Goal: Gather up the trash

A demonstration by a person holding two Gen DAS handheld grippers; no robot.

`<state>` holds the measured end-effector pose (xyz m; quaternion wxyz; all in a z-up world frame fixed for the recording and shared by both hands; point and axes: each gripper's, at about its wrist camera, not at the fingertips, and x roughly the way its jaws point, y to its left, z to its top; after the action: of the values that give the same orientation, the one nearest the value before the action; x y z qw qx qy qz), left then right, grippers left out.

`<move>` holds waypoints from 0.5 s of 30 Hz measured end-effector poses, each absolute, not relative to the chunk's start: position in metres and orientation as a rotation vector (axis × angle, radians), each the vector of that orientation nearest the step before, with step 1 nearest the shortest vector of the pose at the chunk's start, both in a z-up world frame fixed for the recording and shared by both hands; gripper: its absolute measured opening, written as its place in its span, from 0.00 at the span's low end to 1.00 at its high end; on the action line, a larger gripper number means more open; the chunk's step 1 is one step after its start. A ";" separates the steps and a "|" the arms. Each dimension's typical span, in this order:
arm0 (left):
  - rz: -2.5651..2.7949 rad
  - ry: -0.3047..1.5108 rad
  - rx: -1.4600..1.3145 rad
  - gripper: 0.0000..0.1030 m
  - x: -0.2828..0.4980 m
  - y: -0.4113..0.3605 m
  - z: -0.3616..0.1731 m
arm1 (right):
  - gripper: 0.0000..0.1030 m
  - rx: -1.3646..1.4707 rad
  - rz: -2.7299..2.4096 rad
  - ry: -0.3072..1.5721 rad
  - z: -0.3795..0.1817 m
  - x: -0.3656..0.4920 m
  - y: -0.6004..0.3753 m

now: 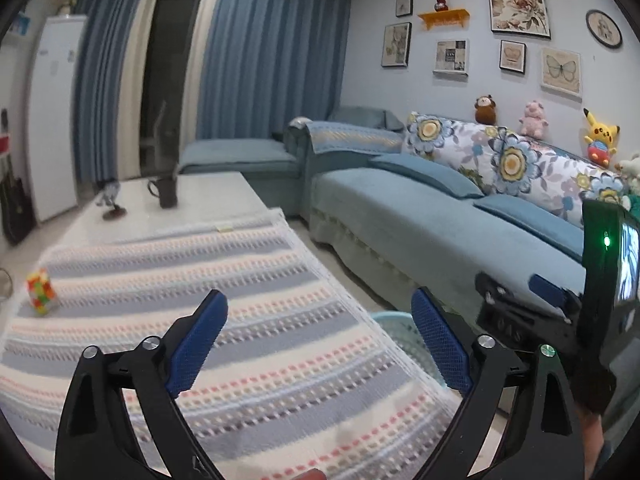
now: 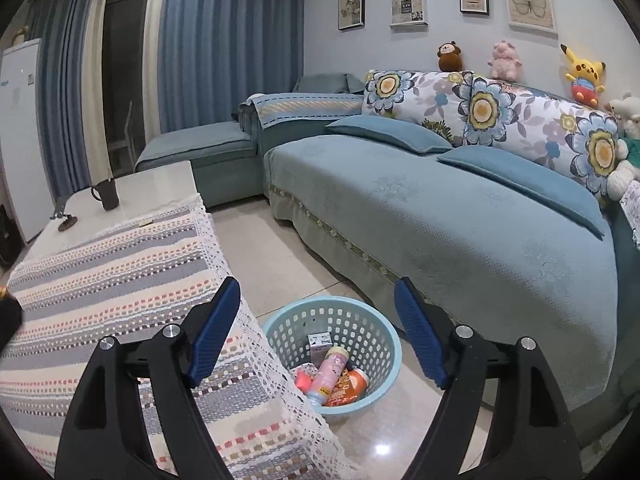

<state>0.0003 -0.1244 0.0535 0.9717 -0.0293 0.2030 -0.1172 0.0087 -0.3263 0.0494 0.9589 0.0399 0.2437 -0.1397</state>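
While both grippers hang above the low desk draped in a striped pastel woven cloth, each pair of blue-padded fingers stands wide apart with nothing between them. The left gripper is over the cloth near its right-hand edge; the right gripper is over that edge and the tiled floor beside it, and also shows at the right margin of the left wrist view.

The round light-blue perforated plastic basket stands on the floor between the desk and the blue-covered sofa, just beside the cloth's lace hem. Inside it lie a pink printed bottle, an orange snack packet, a small red item and a small white carton.

On the cloth's far left rests a multicoloured puzzle cube. On the bare white desk top beyond the cloth stand a dark mug and a small figurine.
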 end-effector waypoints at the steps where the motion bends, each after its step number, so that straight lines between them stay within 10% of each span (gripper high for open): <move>1: -0.233 0.406 -0.060 0.89 0.000 -0.123 0.054 | 0.73 0.078 -0.286 0.499 0.049 0.009 -0.326; 15: -0.166 0.468 -0.032 0.89 0.013 -0.126 0.037 | 0.74 0.060 -0.284 0.539 0.041 0.016 -0.322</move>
<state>0.0125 -0.1256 0.0372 0.9692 -0.0159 0.2316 -0.0823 0.0155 -0.3222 0.0410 0.9536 0.0295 0.2651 -0.1399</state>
